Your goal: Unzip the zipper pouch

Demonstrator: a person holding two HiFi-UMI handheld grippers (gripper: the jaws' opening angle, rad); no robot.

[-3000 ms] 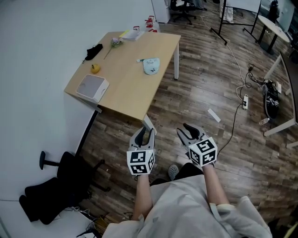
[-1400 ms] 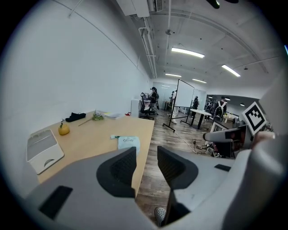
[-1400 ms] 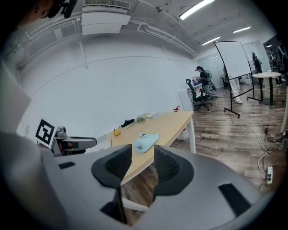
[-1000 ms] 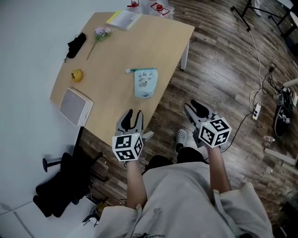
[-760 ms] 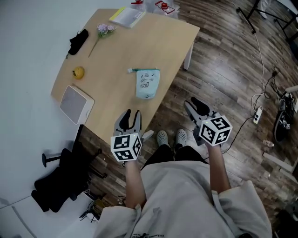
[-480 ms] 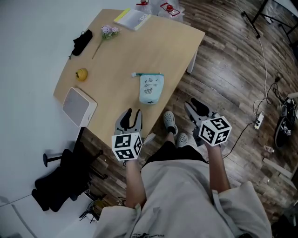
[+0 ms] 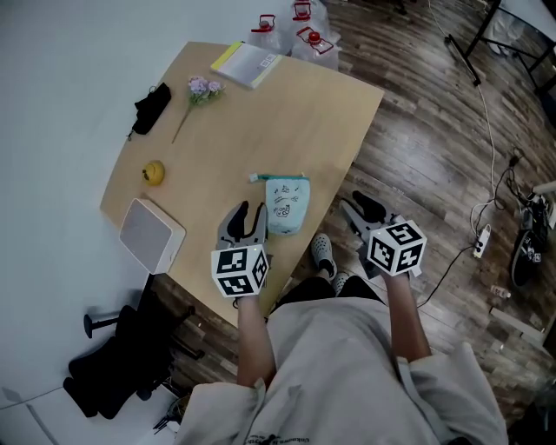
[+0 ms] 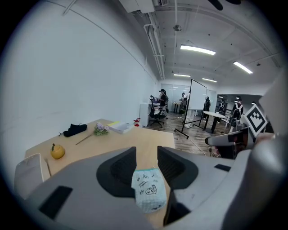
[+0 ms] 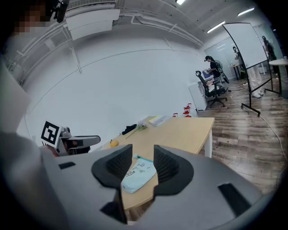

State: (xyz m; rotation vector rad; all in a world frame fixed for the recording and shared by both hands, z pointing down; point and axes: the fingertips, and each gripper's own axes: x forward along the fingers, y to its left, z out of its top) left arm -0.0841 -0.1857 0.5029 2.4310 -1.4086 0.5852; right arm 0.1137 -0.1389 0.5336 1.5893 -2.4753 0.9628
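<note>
A pale blue zipper pouch (image 7: 286,204) with small drawings lies flat near the front edge of the wooden table (image 7: 330,113), its zipper end away from me. My left gripper (image 7: 247,213) hovers over the table edge just left of the pouch, open with nothing between its fingers. In the left gripper view the pouch (image 8: 147,193) shows beyond the parted jaws of the left gripper (image 8: 146,155). My right gripper (image 7: 359,206) is open too, over the floor to the right of the table. From the right gripper (image 9: 142,152) the pouch (image 9: 137,175) lies ahead, untouched.
On the table stand a white box (image 7: 152,235), a yellow fruit (image 7: 154,172), a black item (image 7: 151,106), a flower sprig (image 7: 201,89) and a notebook (image 7: 248,63). Red-capped bottles (image 7: 304,26) sit behind it. A black chair (image 7: 122,361) stands at the left; cables (image 7: 486,235) lie at the right.
Both grippers have come closer to the table with the person's steps. The left one now hangs over the table edge beside the pouch. The pouch has not moved on the table.
</note>
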